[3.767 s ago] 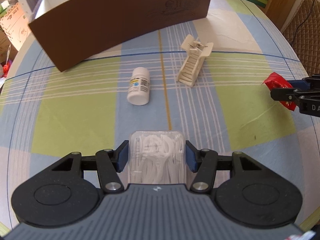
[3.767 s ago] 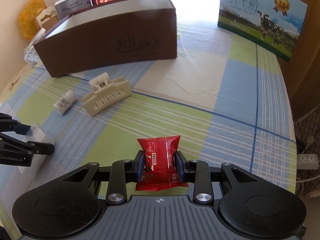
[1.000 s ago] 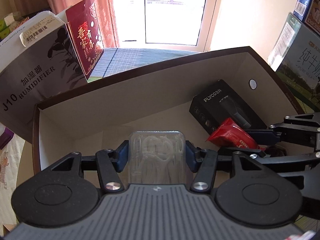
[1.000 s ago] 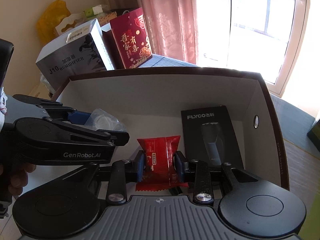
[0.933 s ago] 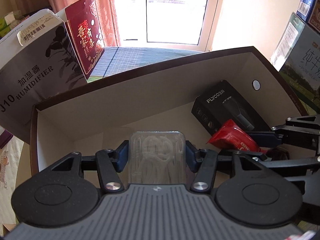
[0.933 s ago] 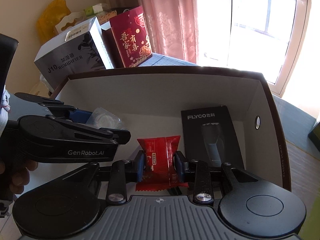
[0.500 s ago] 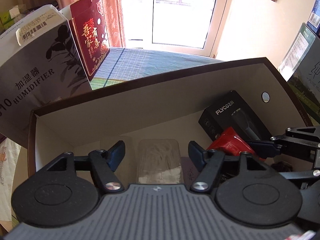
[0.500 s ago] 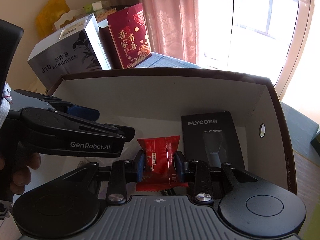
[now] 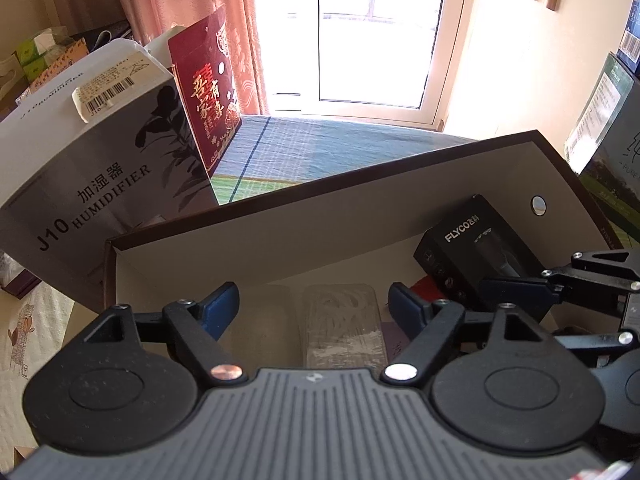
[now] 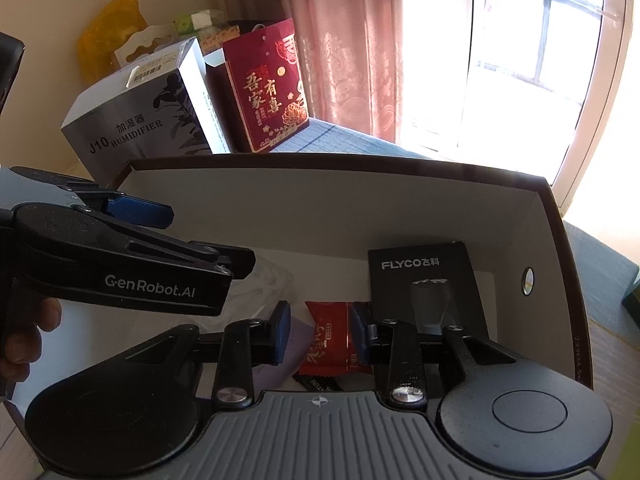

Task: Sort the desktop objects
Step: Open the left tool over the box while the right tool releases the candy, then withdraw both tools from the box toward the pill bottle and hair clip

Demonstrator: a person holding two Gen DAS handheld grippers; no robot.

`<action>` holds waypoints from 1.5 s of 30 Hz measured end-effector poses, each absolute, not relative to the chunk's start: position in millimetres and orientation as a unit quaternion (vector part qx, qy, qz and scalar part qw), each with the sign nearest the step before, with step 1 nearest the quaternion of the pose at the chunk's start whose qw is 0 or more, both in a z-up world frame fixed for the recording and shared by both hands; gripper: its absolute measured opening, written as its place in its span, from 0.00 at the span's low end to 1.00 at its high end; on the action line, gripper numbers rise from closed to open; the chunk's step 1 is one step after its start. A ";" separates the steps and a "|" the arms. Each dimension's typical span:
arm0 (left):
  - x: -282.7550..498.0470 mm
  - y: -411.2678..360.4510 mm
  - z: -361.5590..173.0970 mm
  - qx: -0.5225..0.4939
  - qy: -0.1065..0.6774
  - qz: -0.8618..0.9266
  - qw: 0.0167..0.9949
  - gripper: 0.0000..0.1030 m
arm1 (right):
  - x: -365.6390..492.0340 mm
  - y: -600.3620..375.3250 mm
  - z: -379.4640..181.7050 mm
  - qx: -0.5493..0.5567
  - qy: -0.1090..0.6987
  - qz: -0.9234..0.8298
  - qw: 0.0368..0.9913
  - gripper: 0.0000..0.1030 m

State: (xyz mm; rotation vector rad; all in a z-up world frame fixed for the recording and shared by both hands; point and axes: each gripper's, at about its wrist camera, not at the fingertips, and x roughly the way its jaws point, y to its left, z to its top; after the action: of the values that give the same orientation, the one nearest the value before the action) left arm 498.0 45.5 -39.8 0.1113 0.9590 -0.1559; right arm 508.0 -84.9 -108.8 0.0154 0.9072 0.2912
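Observation:
Both grippers hover over the open brown cardboard box (image 9: 360, 172) (image 10: 320, 162). My left gripper (image 9: 312, 304) is open; the clear case of floss picks (image 9: 340, 324) lies flat on the box floor below it. My right gripper (image 10: 322, 334) is also open, and the red candy packet (image 10: 330, 340) rests on the box floor between its blue pads, close to the right pad. In the left wrist view the right gripper (image 9: 520, 292) reaches in from the right, with a sliver of the red packet (image 9: 424, 286) showing. In the right wrist view the left gripper (image 10: 200, 236) enters from the left.
A black FLYCO carton (image 9: 472, 240) (image 10: 424, 280) lies at the box's right end. Behind the box stand a grey humidifier carton (image 9: 92, 168) (image 10: 136, 120) and a red gift bag (image 9: 208, 92) (image 10: 268, 84). A hand (image 10: 24, 332) holds the left gripper.
The left gripper opened and the floss case dropped to the box floor. After that the right gripper opened and the red packet fell onto the floor beside the FLYCO carton.

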 end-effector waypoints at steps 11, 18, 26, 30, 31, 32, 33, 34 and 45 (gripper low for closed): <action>470.8 57.8 -19.5 0.041 0.450 -0.066 0.890 0.89 | 476.9 -97.2 -91.5 0.026 0.409 0.143 0.901 0.81; 443.3 62.2 -3.0 0.035 0.437 -0.062 0.897 0.94 | 447.3 -103.4 -75.4 0.042 0.384 0.138 0.912 0.98; 407.0 62.2 13.9 0.023 0.430 -0.065 0.900 0.94 | 414.8 -104.7 -62.4 0.056 0.374 0.121 0.918 0.98; 383.1 62.8 19.9 0.029 0.428 -0.060 0.901 0.94 | 395.0 -104.5 -55.0 0.059 0.366 0.113 0.922 0.98; 377.4 63.4 21.3 0.031 0.427 -0.057 0.902 0.94 | 389.9 -104.8 -53.4 0.062 0.364 0.111 0.923 0.98; 371.9 63.5 22.2 0.032 0.427 -0.055 0.902 0.94 | 384.8 -105.7 -51.7 0.067 0.362 0.109 0.923 0.98; 365.9 64.3 23.5 0.032 0.427 -0.054 0.902 0.94 | 379.4 -106.4 -49.7 0.073 0.360 0.108 0.924 0.98; 360.1 64.2 24.7 0.031 0.427 -0.053 0.902 0.94 | 374.5 -107.3 -47.8 0.080 0.358 0.107 0.924 0.98; 303.4 66.1 42.1 0.010 0.419 -0.056 0.906 0.94 | 324.2 -107.7 -25.1 0.097 0.337 0.112 0.930 0.98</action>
State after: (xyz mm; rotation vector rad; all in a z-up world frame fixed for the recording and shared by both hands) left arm 303.4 66.1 42.1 0.0211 0.8646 -0.1158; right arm 324.2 -107.7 -25.1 0.1988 0.6905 0.2297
